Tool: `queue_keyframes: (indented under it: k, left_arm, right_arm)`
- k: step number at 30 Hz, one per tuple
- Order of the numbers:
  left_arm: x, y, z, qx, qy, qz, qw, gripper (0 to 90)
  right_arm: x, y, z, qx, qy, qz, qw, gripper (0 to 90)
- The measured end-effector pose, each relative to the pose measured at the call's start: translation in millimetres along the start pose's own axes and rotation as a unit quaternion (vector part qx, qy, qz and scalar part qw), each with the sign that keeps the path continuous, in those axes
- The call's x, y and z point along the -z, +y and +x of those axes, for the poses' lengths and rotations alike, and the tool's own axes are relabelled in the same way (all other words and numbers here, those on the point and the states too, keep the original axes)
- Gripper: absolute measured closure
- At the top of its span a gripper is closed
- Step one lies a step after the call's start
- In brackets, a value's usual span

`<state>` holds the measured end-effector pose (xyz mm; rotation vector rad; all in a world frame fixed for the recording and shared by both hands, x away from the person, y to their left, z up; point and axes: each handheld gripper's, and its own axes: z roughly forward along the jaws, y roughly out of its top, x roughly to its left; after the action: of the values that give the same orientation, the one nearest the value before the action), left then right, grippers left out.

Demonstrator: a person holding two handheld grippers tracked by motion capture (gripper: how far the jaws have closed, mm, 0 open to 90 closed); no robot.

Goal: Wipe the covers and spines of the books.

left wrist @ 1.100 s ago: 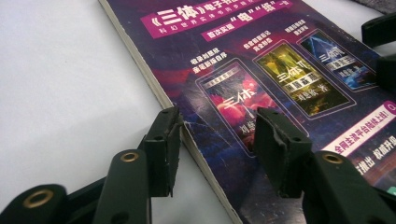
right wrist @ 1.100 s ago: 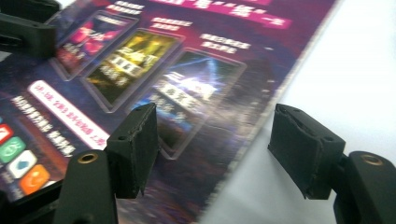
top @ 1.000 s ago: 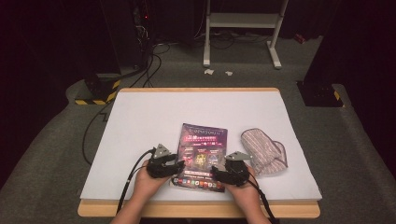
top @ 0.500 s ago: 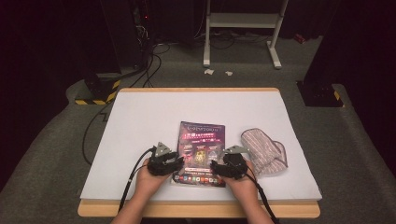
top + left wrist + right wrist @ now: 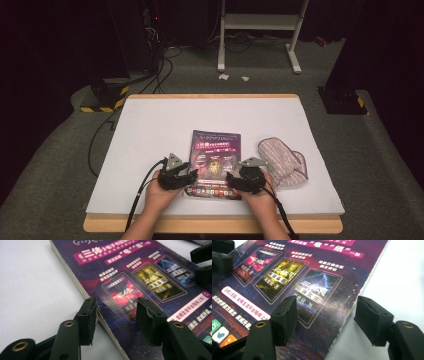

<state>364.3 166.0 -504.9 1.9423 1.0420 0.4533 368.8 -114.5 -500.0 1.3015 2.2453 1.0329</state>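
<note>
A paperback book [image 5: 215,150] with a dark purple cover lies flat on the white table [image 5: 150,130], near its front edge. My left gripper [image 5: 192,176] sits at the book's left edge. In the left gripper view the gripper [image 5: 116,307] is open and straddles that edge of the book [image 5: 140,270], one jaw over the table and one over the cover. Its jaws have just been opening, with the book's edge between them. My right gripper [image 5: 231,179] is open at the right edge. The right gripper view shows the gripper [image 5: 327,305] straddling the book [image 5: 287,270] the same way.
A striped pink fabric pouch [image 5: 282,162] lies just right of the book, close to my right hand. Cables trail from both grippers over the front edge. Beyond the table stand a white metal frame [image 5: 260,20] and dark equipment with floor cables [image 5: 150,75].
The book has turned slightly and now lies square to the table edge. Both hands have stayed where they were at its near corners.
</note>
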Motion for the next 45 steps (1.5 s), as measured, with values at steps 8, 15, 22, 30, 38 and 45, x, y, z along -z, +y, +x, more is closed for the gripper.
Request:
queue_keyframes:
  k: [8,15,22,30,38,45]
  left_arm:
    - [29.7,-8.7,21.3,-0.02,0.052,-0.068,0.9962,37.2]
    - [47.8,-22.6,46.6,-0.051,0.119,-0.079,0.9884,35.5]
    - [53.9,-27.9,59.1,-0.044,0.109,-0.081,0.9897,28.9]
    - [53.4,-29.0,59.7,-0.038,0.106,-0.068,0.9913,23.7]
    - [46.0,-26.0,60.4,-0.041,0.101,-0.03,0.9936,17.9]
    - [46.2,-25.9,62.9,-0.029,0.096,-0.029,0.9945,18.2]
  right_arm:
    - [18.6,-5.3,-4.3,0.008,0.024,-0.029,0.9993,34.7]
    - [27.3,-8.8,-14.7,0.02,0.012,-0.042,0.9989,36.6]
    - [31.8,-8.3,-22.9,0.028,0.014,-0.051,0.9982,32.2]
    - [38.7,-8.0,-31.8,0.016,0.004,-0.054,0.9984,31.9]
    - [57.2,-5.0,-54.7,-0.026,-0.021,-0.079,0.9963,28.7]
    - [68.5,-8.1,-86.7,-0.052,-0.075,-0.083,0.9923,20.3]
